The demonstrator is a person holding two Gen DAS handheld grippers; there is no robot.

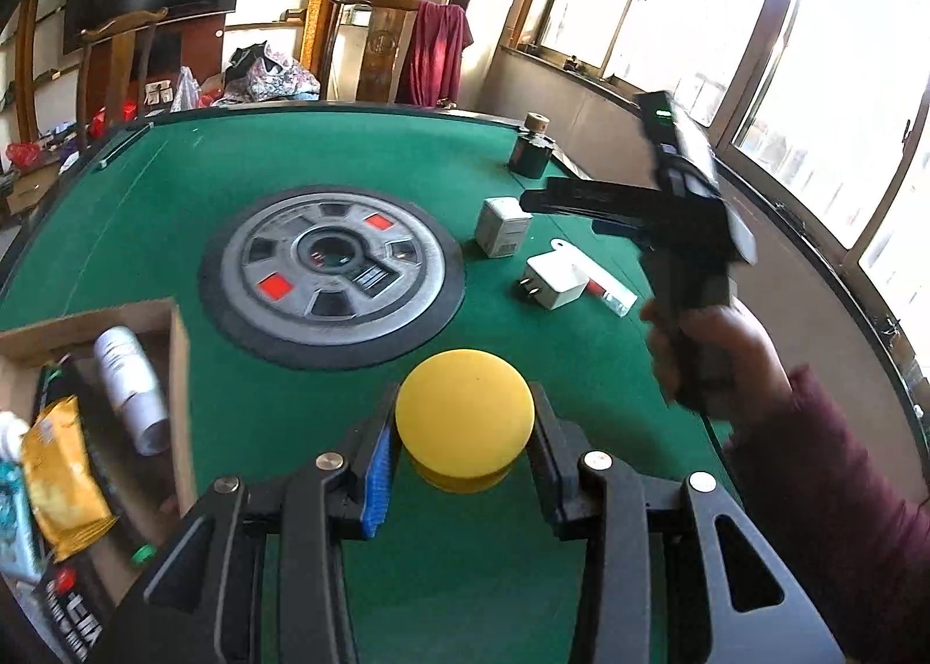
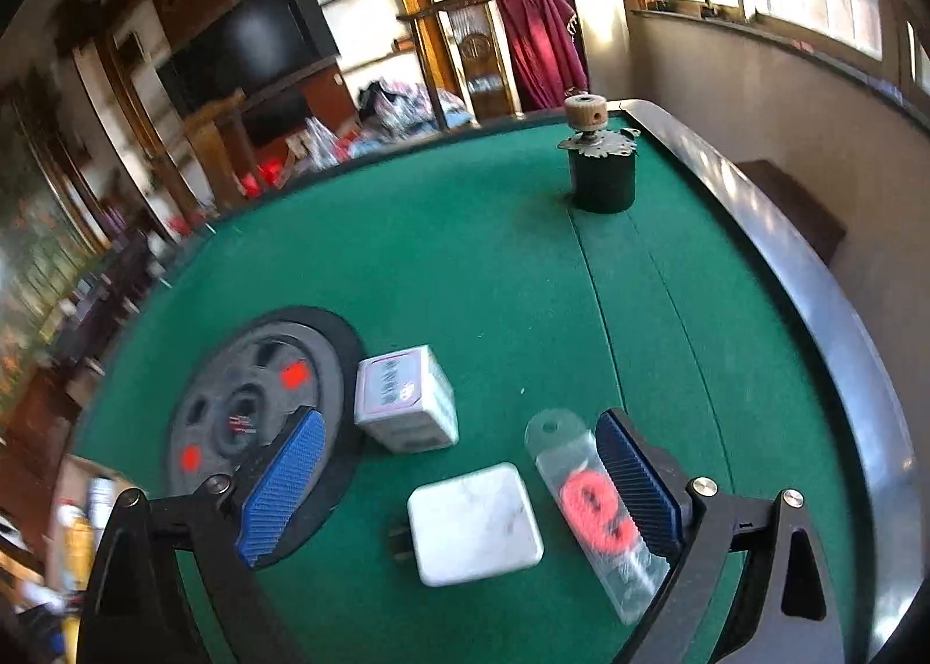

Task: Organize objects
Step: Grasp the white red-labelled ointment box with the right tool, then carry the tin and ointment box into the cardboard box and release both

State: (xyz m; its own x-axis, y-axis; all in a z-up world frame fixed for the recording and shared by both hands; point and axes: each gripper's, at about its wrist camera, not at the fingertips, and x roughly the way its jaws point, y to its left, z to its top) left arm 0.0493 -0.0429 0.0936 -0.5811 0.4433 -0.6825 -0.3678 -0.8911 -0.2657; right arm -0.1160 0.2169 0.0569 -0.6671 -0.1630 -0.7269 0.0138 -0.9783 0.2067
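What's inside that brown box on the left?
The cardboard box holds a white bottle, a yellow snack packet and other packets. Whatever lies beneath them is covered.

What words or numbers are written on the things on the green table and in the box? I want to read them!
No text here is clear enough to read.
Small white box: pink-framed label with print, too blurred.
Black packet in the cardboard box: big white letters, cut off and unreadable.
Yellow packet: print too small.
White bottle: label blurred.
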